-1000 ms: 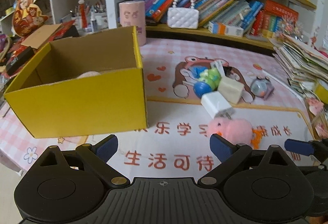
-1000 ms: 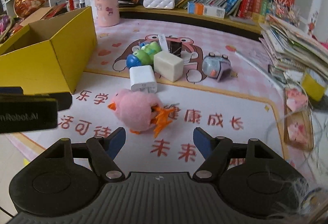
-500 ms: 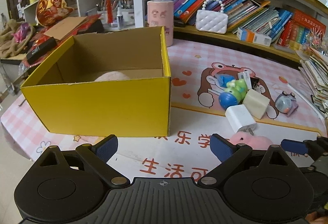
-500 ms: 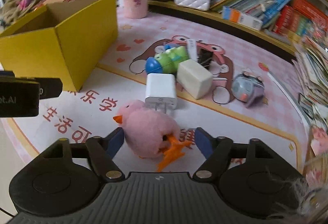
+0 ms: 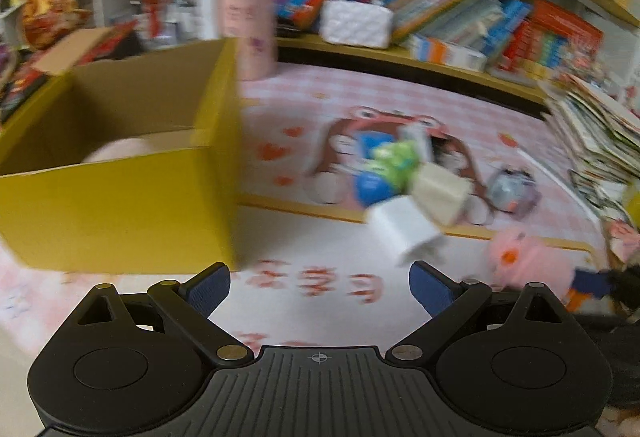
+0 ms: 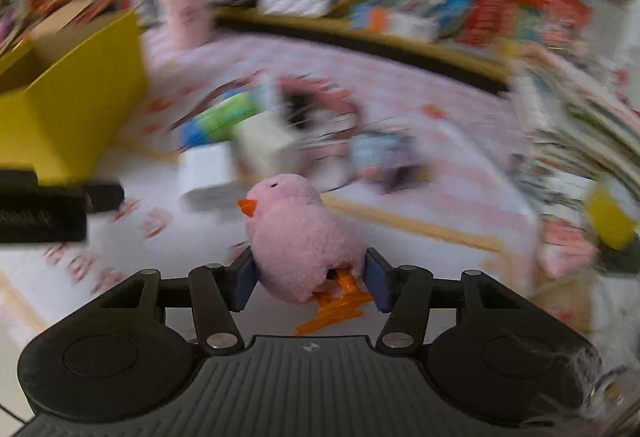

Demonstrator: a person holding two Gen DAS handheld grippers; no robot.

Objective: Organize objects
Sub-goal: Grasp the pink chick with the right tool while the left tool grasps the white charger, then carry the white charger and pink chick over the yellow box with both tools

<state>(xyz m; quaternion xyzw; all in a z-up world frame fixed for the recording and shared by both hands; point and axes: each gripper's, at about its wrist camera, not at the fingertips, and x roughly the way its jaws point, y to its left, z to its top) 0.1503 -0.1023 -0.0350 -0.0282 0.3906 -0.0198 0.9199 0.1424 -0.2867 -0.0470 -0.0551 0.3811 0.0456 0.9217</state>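
Right wrist view: the right claw [image 6: 310,283] is clamped on the pink plush chick [image 6: 298,241], blue pads pressing both flanks, orange feet dangling beneath and orange beak pointing left. Everything behind the chick is smeared with motion blur. Off to the left stands the yellow box [image 6: 76,97], open-topped, well apart from the chick. Between them lies a cluster on the pink mat [image 6: 400,93]: a white charger block [image 6: 208,173], a cream block [image 6: 264,147] and a green-and-blue toy [image 6: 220,119], too blurred to tell which of them touch.

Over on the left wrist camera, the left claw [image 5: 320,287] is spread wide with nothing between its pads, hanging above the surface just in front of the box's near right corner. Inside the box, a pale pink rounded thing [image 5: 118,151] peeks over the front wall. The chick shows at far right, gripped by a blue pad [image 5: 592,283].
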